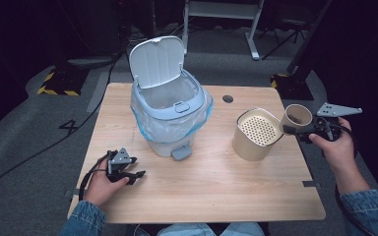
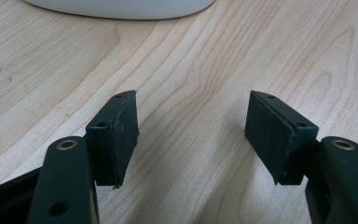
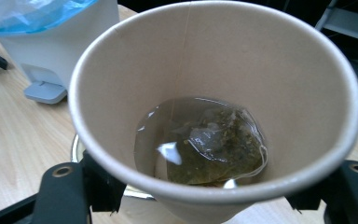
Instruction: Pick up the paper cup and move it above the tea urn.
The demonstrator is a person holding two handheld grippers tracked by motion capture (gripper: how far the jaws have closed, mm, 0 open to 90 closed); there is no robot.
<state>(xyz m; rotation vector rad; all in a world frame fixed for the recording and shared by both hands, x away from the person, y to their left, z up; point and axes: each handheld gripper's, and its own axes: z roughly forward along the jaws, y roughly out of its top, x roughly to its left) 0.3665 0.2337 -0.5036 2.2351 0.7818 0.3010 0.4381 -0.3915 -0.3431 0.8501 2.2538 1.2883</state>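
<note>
— Brown paper cup (image 1: 296, 117), tilted over the strainer container (image 1: 257, 133). Why hold it there?

— Probably to pour. The right gripper (image 1: 309, 127) pinches its wall, and a wet tea bag (image 3: 214, 144) sits in a little liquid at the bottom.

— And the pedal bin (image 1: 171, 105)?

— Lid up, bag-lined, likely awaiting the tea bag.

— The left gripper (image 1: 128, 169)?

— Resting on the wooden surface (image 1: 216, 191), jaws spread, holding nothing.

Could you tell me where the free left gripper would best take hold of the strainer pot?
Probably the pot's upper wall, coming from its left with jaws straddling the rim. It is round, tilted toward the cup, has no handle, and the left gripper, open, lies on that side.
</note>
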